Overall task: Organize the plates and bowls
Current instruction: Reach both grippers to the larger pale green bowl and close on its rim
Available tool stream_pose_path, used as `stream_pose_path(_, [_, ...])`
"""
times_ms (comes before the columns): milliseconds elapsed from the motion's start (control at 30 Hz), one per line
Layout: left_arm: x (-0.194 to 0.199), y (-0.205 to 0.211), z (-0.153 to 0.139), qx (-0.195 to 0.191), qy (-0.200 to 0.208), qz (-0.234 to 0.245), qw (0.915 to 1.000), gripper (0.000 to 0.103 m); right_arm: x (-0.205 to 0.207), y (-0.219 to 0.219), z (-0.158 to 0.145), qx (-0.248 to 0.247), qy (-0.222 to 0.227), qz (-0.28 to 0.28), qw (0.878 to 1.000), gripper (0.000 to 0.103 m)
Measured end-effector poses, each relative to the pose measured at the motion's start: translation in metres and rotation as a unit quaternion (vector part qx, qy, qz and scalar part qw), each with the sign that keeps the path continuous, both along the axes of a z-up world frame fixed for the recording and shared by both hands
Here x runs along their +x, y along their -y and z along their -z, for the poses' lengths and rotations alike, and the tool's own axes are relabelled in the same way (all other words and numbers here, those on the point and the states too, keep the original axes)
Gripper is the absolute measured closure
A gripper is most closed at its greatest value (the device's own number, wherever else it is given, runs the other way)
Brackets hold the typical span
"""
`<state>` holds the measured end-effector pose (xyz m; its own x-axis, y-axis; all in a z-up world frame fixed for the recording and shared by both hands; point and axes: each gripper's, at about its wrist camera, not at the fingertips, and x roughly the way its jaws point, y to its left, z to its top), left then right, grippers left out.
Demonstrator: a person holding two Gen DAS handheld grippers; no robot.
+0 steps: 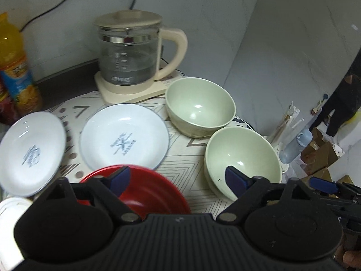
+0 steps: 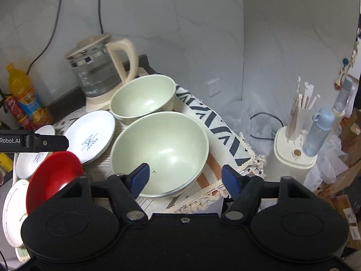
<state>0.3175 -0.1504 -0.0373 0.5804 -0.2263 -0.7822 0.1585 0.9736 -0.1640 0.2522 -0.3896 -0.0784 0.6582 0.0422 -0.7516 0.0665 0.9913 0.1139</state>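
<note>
Two pale green bowls stand on a patterned cloth: a far one (image 1: 199, 106) (image 2: 144, 99) and a near one (image 1: 242, 158) (image 2: 160, 151). Left of them lie two white plates (image 1: 124, 135) (image 1: 29, 151) and a red bowl (image 1: 144, 189) (image 2: 54, 176). My left gripper (image 1: 178, 179) is open, its left pad over the red bowl's far rim and its right pad against the near green bowl's left side. My right gripper (image 2: 186, 179) is open and straddles the near green bowl's front right rim, left pad inside and right pad outside, neither clearly pressing.
A glass kettle (image 1: 130, 52) (image 2: 99, 74) on its cream base stands behind the dishes by the wall. An orange drink bottle (image 1: 11, 56) is at the far left. The cloth's fringed edge (image 2: 225, 187) hangs off the table; beyond stand a chopstick holder (image 2: 297, 113) and a blue bottle (image 2: 318, 133).
</note>
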Motion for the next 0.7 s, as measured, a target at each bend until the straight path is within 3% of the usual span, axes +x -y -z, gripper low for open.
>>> stream_pose_path(167, [0.022,0.011,0.012,-0.015,-0.018,0.022,0.9995,0.030,0.017,0.004,0.009,-0.009,-0.015,0.013,1.000,0.042])
stream_pose_path(367, [0.048,0.027,0.028,-0.008,-0.038,0.044,0.9983,0.031,0.032,0.010,0.018,-0.015,-0.031,0.032,0.999,0.043])
stream_pose_path(567, [0.070,0.040,0.047,-0.007,-0.068,0.070,0.9952,0.041,0.043,0.014,0.031,-0.003,-0.055,0.037,0.998,0.054])
stream_pose_path(667, [0.078,0.045,0.055,-0.011,-0.081,0.080,0.9935,0.050,0.047,0.015,0.037,-0.003,-0.062,0.043,0.997,0.059])
stream_pose_path(700, [0.080,0.046,0.057,-0.013,-0.082,0.083,0.9931,0.052,0.048,0.016,0.039,0.003,-0.065,0.044,0.997,0.064])
